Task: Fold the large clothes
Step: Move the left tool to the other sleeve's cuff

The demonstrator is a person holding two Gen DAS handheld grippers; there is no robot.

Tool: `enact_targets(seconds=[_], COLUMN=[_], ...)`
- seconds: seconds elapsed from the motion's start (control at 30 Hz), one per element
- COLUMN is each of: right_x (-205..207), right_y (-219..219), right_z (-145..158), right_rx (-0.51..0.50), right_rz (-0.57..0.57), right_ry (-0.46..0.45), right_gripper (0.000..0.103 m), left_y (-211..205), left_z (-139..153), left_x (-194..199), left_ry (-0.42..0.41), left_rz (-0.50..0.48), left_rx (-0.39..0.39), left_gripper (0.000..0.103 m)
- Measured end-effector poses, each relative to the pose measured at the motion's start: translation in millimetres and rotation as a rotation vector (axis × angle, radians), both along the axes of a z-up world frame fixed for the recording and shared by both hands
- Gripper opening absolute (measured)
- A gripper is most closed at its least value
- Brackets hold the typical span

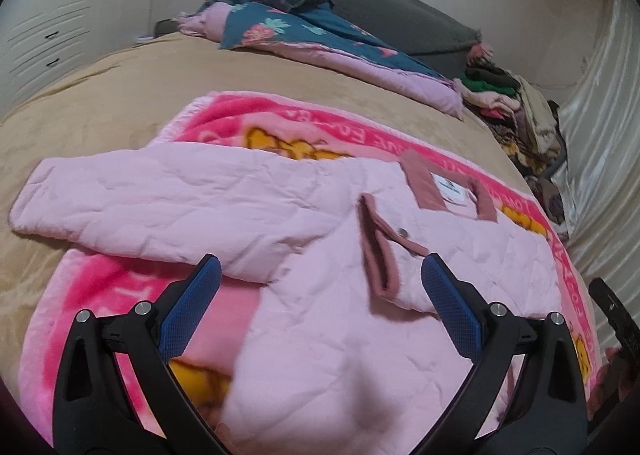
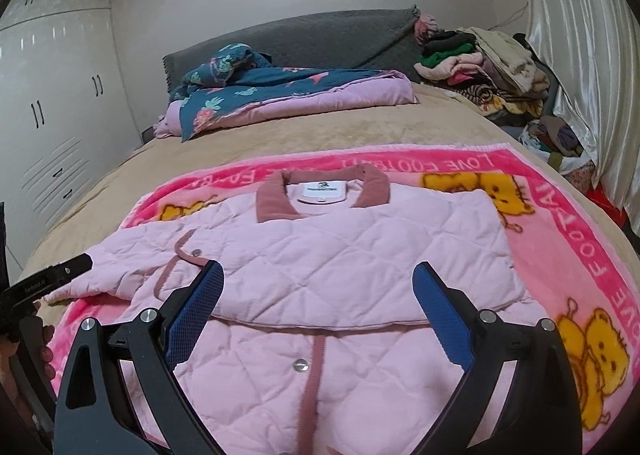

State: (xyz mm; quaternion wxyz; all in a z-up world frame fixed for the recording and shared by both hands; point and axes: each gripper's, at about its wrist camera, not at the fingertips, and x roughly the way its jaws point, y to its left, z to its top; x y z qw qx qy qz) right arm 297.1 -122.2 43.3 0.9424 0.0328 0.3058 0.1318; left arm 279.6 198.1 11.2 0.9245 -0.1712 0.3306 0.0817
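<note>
Left wrist view: left gripper (image 1: 320, 287) held above the pink quilted jacket (image 1: 320, 255), blue pads spread wide apart, nothing between them. Jacket lying flat on the pink cartoon blanket (image 1: 224, 127), which is spread over the tan bedspread (image 1: 120, 87). One sleeve (image 1: 140, 203) stretched out sideways from the jacket body, away from the collar (image 1: 444, 191), its cuff end reaching past the blanket's edge onto the bedspread. Beside the collar, a darker-trimmed flap (image 1: 380, 247) with a snap turned back over the front. Beyond the collar, toward the headboard, a folded floral quilt (image 1: 320, 35); off to one side of it, a heap of mixed clothes (image 1: 508, 103).

Right wrist view: right gripper (image 2: 316, 295) poised over the jacket's lower front, pads likewise wide apart and empty. Collar (image 2: 324, 195) at the far end toward the headboard, snap placket (image 2: 316, 367) running back toward the camera, so long axis collar-to-hem, lying along the bed. The far sleeve side already looks turned in across the chest, leaving a straight edge away from the collar. Tip of the other tool visible beside the outstretched sleeve (image 2: 116, 271).

Probably soft, puffy and light, quilted fabric with some spring, likely to bulge rather than crease sharply; not slippery on the fleecy blanket. Best taken at the cuff and shoulder of the loose sleeve, pinching through the padding, then at the hem corners.
</note>
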Motion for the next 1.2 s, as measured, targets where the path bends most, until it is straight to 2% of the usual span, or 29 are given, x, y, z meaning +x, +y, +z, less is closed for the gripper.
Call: enact_targets(seconds=[0.63, 1.2], right_x=[9, 28], right_y=[93, 175], right_z=[-4, -28], right_rx=[-0.056, -0.117], right_rz=[0.132, 0.228], right_ry=[-0.002, 0.032], right_gripper=[0.095, 0.095], left_y=[82, 151], left_z=[3, -32], left_x=[-24, -29], left_ry=[-0.034, 0.017], left_rz=[0.151, 0.300], left_rx=[-0.097, -0.186], left_gripper=[0.094, 0.094])
